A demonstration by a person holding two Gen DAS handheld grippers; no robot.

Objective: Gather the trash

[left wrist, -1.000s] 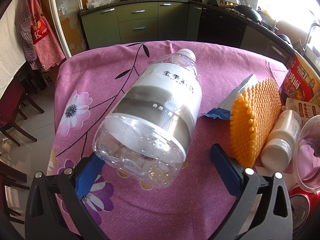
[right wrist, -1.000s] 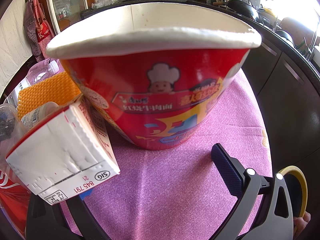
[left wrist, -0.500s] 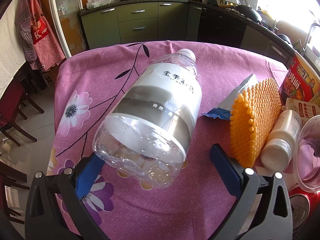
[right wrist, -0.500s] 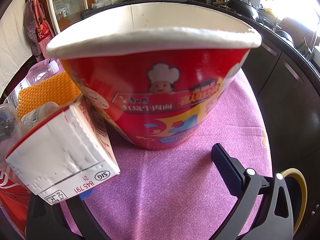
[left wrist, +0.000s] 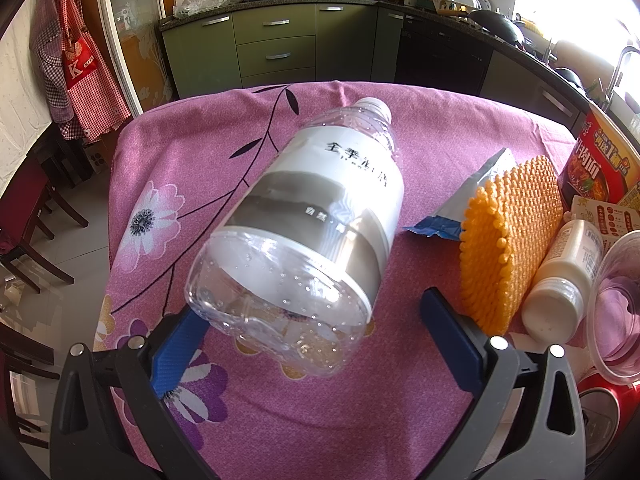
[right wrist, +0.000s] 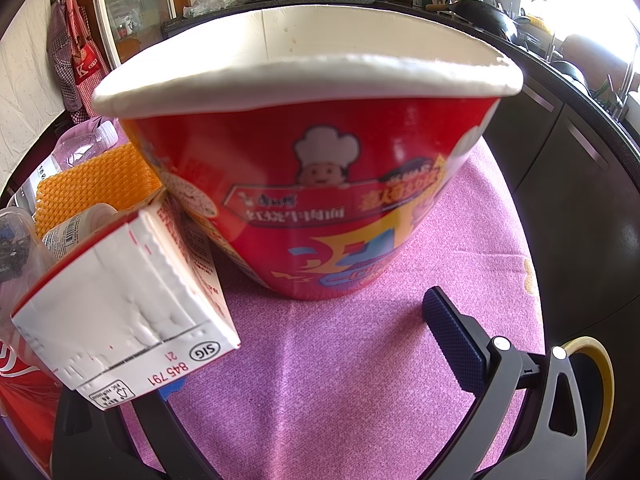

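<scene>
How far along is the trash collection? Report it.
Done: nothing visibly collected. In hand: nothing; the open left gripper straddles the lying water bottle, and the right gripper is open. Left: bottle, noodle bowl, carton, wrapper, small white bottle.

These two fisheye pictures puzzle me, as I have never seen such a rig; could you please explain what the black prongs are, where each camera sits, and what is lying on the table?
There is no robot here. A person holds a two-finger gripper in each hand, and a camera on each looks forward along its fingers.

The left wrist view shows the left gripper open. A clear water bottle lies on its side on the pink floral tablecloth, its base between the fingers, not clamped. Beside it are an orange foam net, a silver wrapper and a small white bottle.

The right wrist view shows the right gripper open, facing a red instant-noodle bowl. A white carton hides its left finger; whether they touch is unclear.

Nothing is held yet.
</scene>
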